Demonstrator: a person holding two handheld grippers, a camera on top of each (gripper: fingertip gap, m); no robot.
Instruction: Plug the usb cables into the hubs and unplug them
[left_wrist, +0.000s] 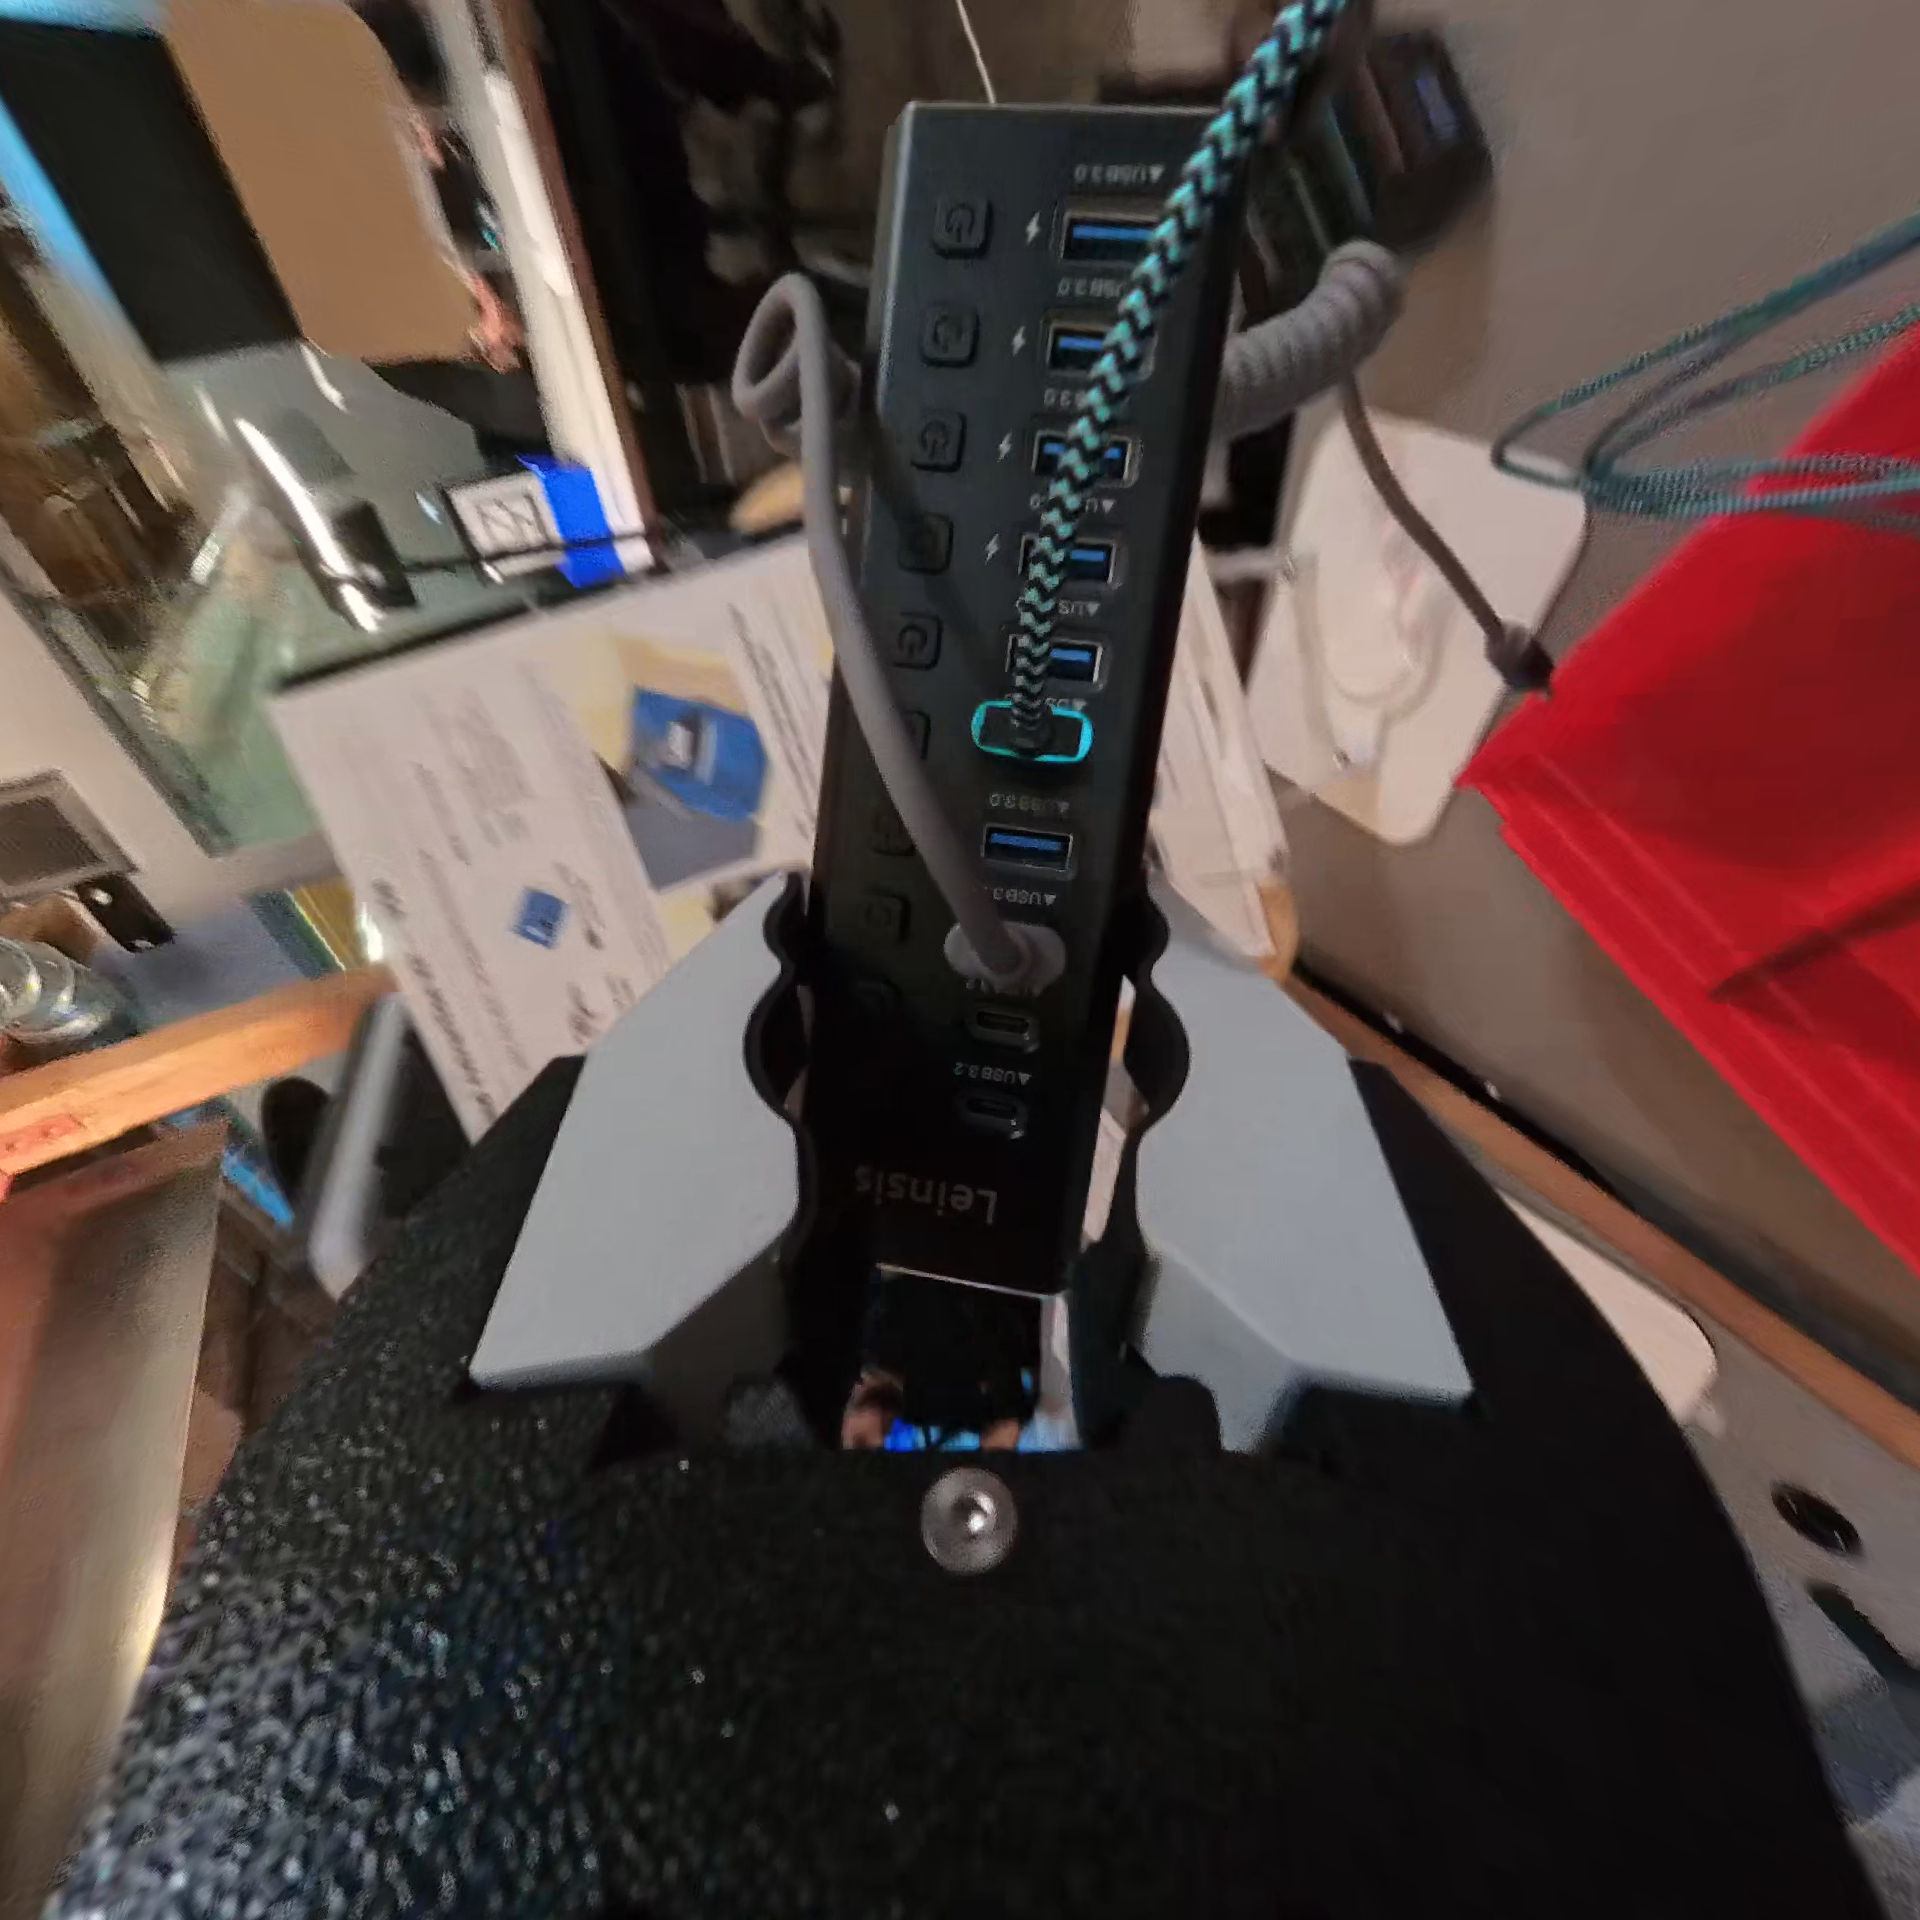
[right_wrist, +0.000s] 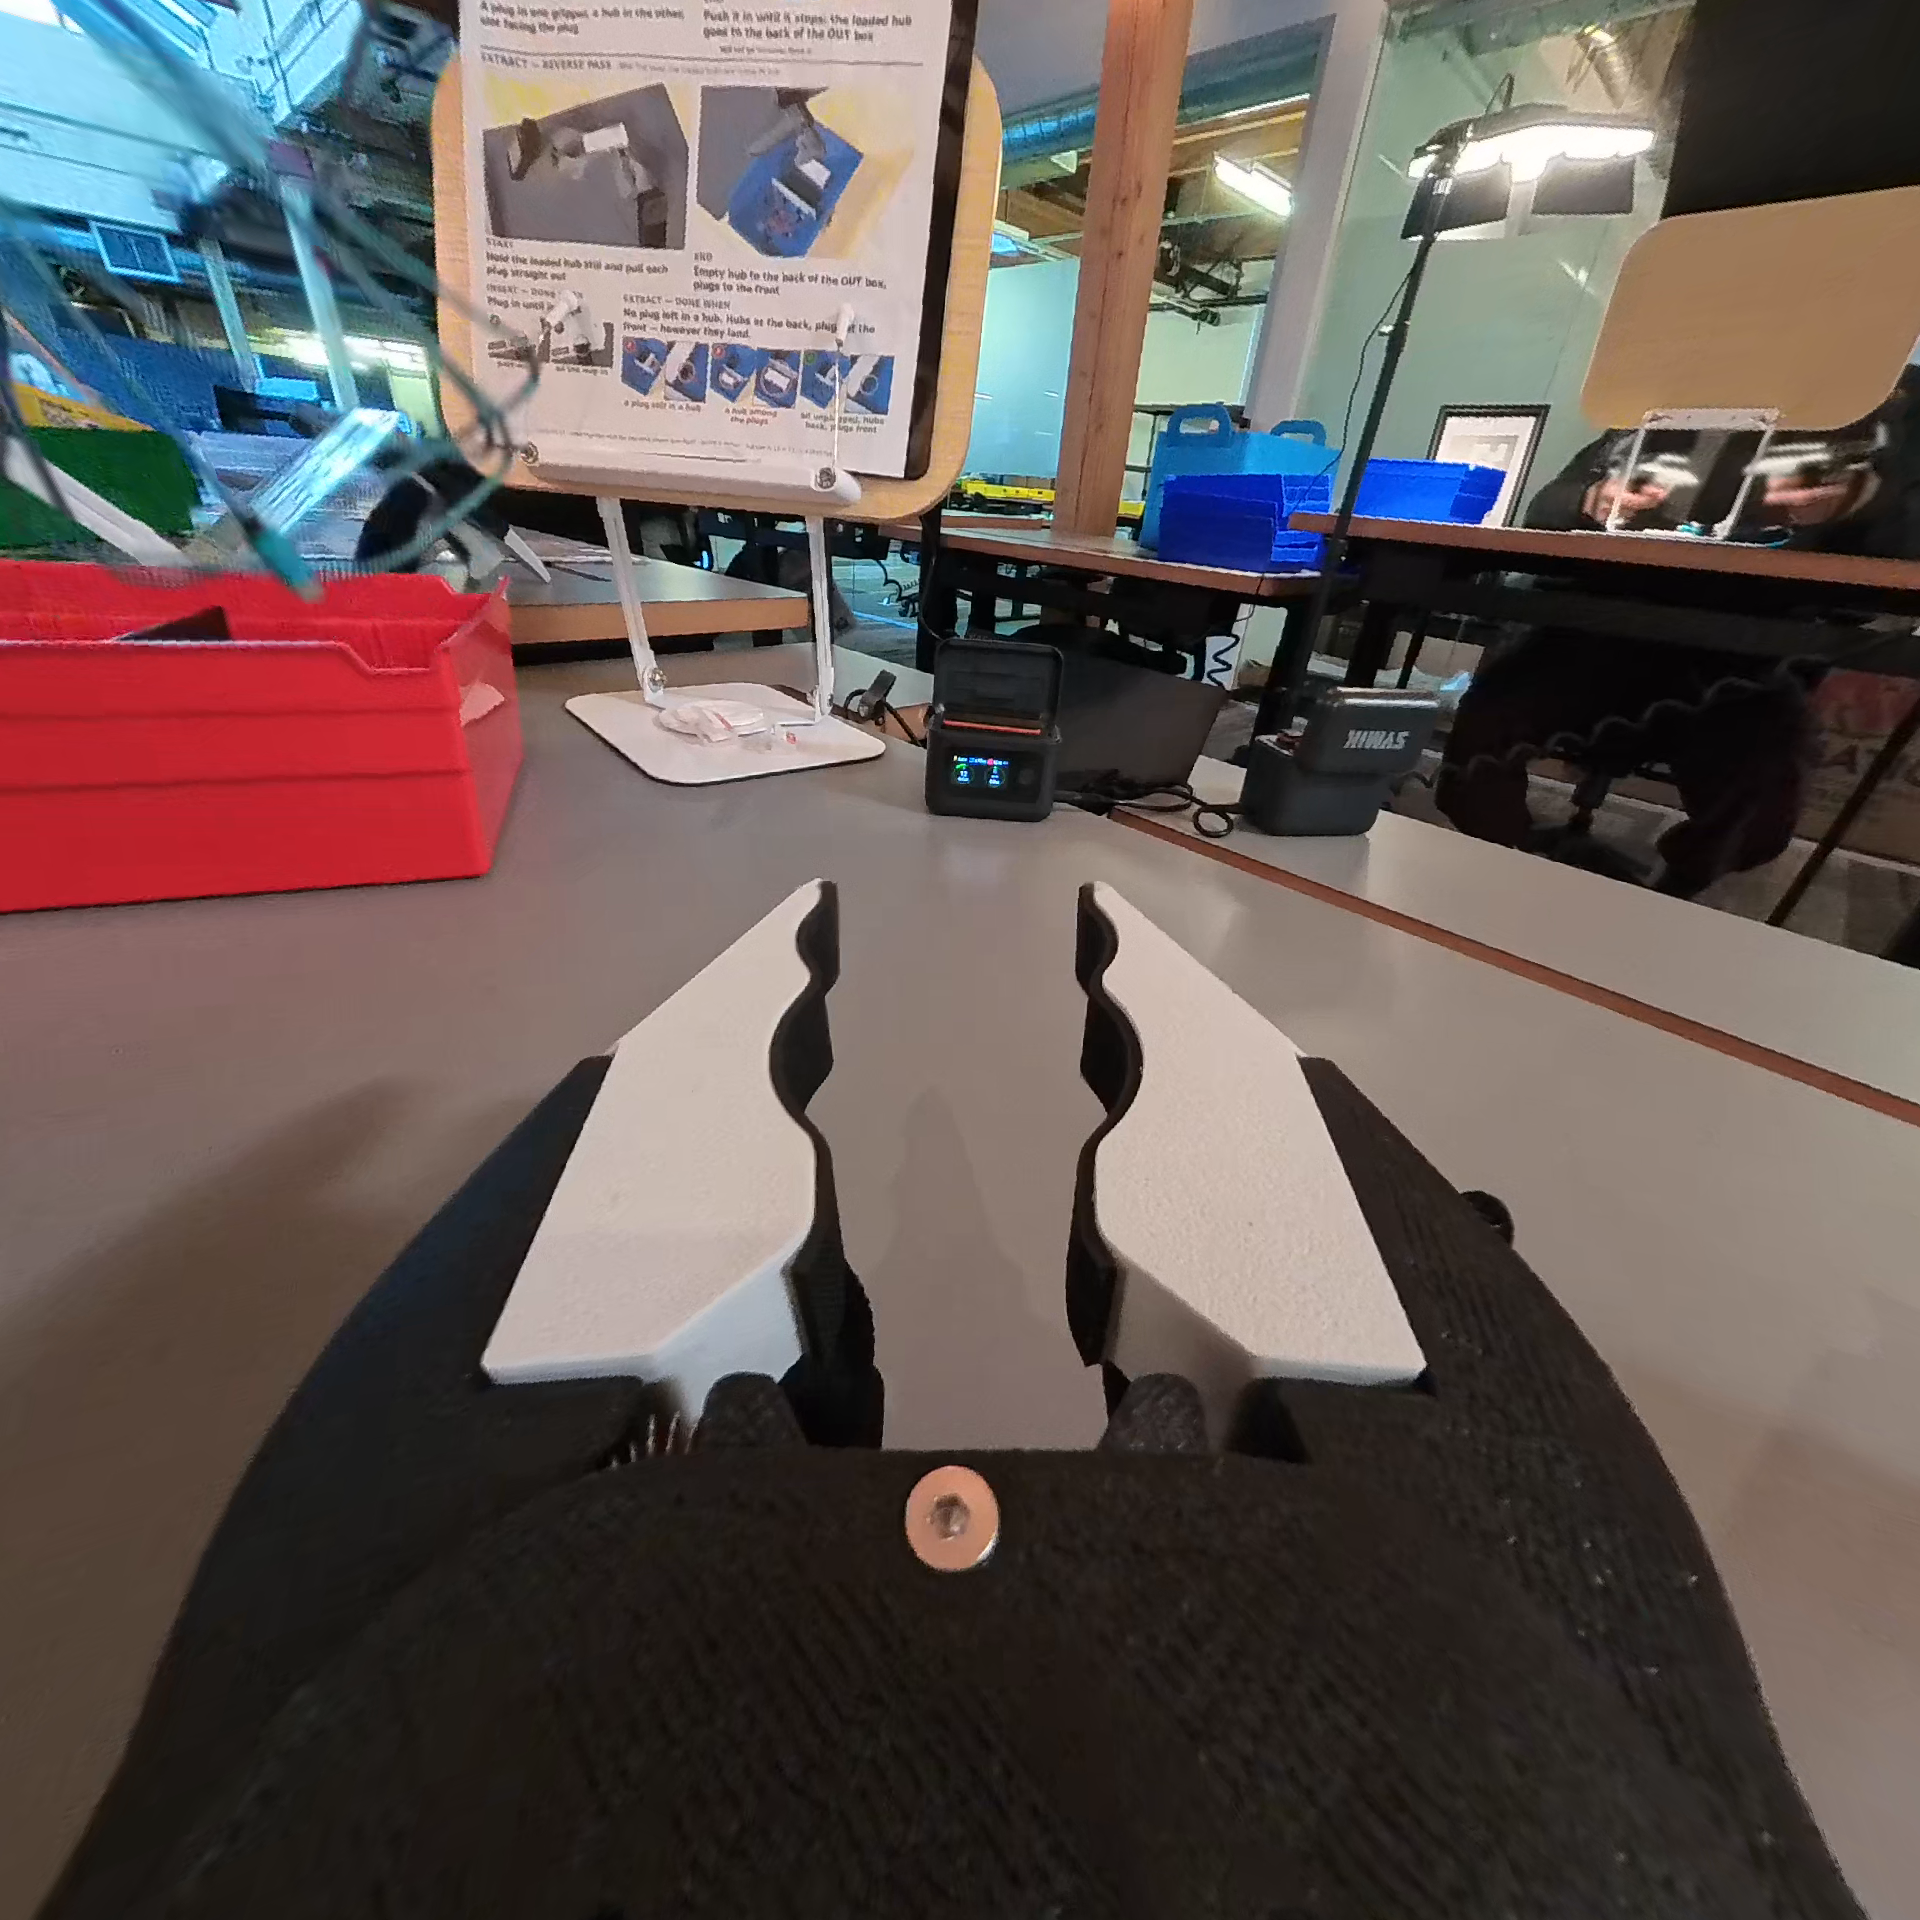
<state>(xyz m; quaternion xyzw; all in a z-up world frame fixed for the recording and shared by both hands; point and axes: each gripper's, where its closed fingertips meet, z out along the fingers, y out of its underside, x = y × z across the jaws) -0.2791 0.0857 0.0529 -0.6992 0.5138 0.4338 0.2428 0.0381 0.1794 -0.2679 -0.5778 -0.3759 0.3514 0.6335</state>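
My left gripper (left_wrist: 966, 935) is shut on the lower end of a long black USB hub (left_wrist: 1039, 499), held up in the air and pointing away. A teal-and-black braided cable (left_wrist: 1132, 312) is plugged into a middle port by its teal plug (left_wrist: 1031, 730). A grey cable (left_wrist: 862, 644) is plugged in just below it by its grey plug (left_wrist: 1003, 948). Several blue ports stand empty. My right gripper (right_wrist: 956, 914) is open and empty, low over the grey table (right_wrist: 727, 935). The hub and cables show blurred at the upper left of the right wrist view (right_wrist: 312, 488).
A red bin (right_wrist: 239, 727) stands at the left on the table, also in the left wrist view (left_wrist: 1766, 727). A white stand with an instruction sheet (right_wrist: 707, 239) is behind it. Two small black devices (right_wrist: 992, 743) sit farther back. A person works at a far table (right_wrist: 1714, 488). There is about 45 cm between the tips of the two grippers.
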